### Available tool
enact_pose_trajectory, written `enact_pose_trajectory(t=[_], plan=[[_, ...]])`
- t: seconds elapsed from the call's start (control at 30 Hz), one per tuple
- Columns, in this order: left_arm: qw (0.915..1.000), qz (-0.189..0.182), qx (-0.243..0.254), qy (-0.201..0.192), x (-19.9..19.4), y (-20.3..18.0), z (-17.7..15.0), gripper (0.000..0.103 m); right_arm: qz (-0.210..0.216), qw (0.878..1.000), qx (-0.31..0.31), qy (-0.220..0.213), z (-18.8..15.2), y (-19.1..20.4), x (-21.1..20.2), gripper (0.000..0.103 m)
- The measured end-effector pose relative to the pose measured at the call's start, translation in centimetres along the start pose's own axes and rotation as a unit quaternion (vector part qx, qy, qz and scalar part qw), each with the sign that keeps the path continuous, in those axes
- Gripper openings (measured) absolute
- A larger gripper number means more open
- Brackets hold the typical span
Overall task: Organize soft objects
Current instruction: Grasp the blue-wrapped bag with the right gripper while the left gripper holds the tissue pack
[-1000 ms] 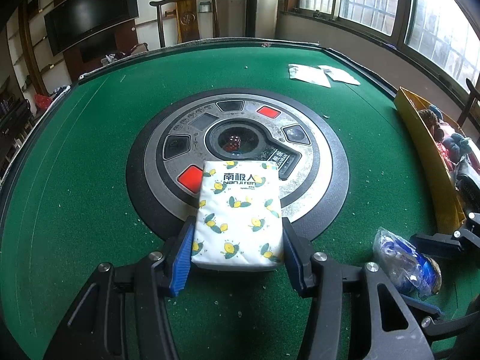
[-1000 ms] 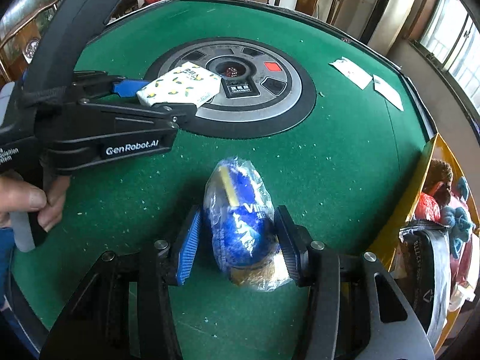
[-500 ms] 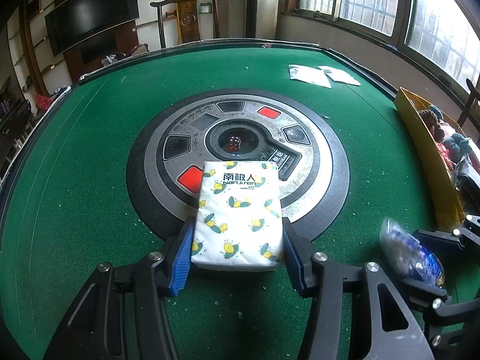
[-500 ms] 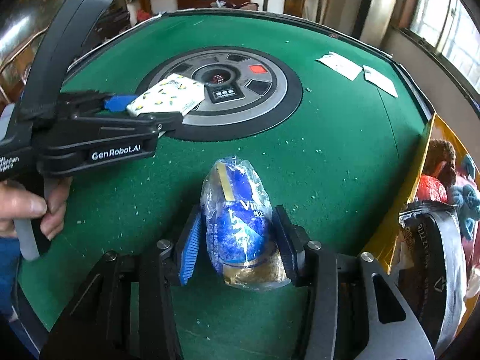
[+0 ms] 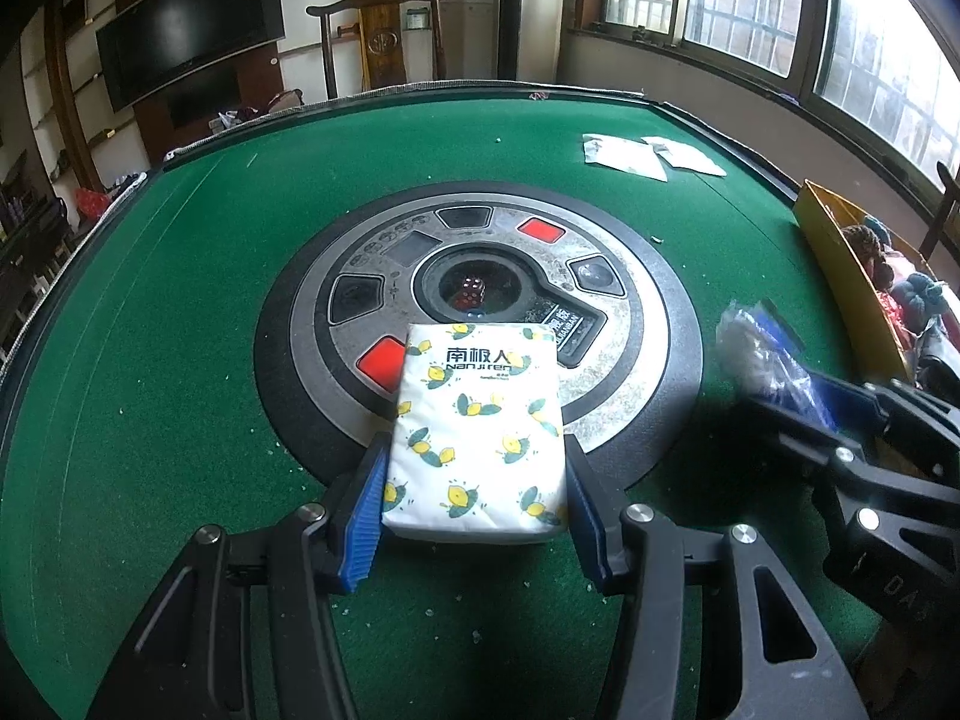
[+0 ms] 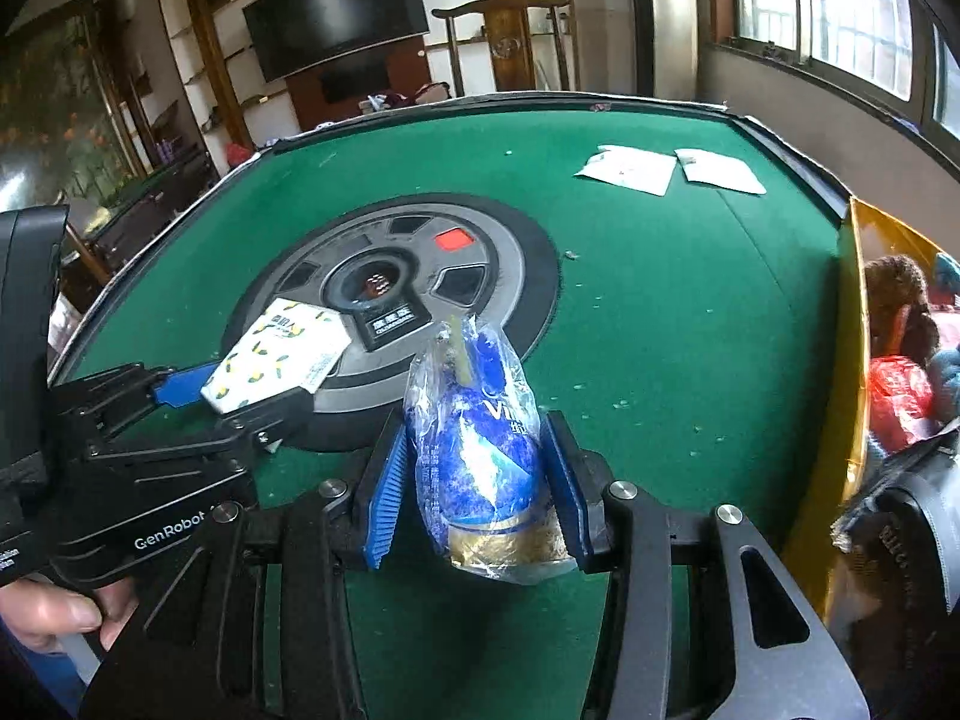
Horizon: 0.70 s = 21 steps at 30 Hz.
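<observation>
Left gripper [image 5: 474, 510], lower centre of left view: fingers half shut, pads pressed on both long edges of tissue pack [image 5: 477, 426]. Pack judged light, soft, compressible; wrapper slick; best held across near end, as seen.

Right gripper [image 6: 477, 492], lower centre of right view: fingers pinched on blue plastic-wrapped bundle [image 6: 480, 456], held off green counter [image 6: 660, 312]. Film crinkly, slippery; mid-body grip judged safest.

Yellow bin [image 6: 855, 360], right edge, already filled with plush items.
</observation>
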State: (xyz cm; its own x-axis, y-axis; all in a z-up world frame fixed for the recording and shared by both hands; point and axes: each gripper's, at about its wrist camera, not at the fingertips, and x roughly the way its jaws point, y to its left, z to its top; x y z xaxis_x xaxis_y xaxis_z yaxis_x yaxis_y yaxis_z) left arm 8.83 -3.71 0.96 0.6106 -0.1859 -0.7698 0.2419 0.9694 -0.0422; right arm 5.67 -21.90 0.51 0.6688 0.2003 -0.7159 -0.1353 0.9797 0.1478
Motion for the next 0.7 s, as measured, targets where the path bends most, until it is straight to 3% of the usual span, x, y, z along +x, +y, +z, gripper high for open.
enact_pose_trajectory(t=[0.13,0.5,0.7], plan=[[1.0000,0.000,0.000,0.000,0.0,0.0,0.0,0.053,0.001,1.000,-0.001,0.007,-0.1,-0.1,0.2,0.043],[1.0000,0.000,-0.001,0.000,0.0,0.0,0.0,0.053,-0.046,0.998,-0.045,0.021,-0.2,1.3,0.6,0.045],[1.0000,0.000,-0.001,0.000,0.0,0.1,0.0,0.054,-0.048,0.998,-0.020,0.034,-0.2,0.4,0.9,0.046]])
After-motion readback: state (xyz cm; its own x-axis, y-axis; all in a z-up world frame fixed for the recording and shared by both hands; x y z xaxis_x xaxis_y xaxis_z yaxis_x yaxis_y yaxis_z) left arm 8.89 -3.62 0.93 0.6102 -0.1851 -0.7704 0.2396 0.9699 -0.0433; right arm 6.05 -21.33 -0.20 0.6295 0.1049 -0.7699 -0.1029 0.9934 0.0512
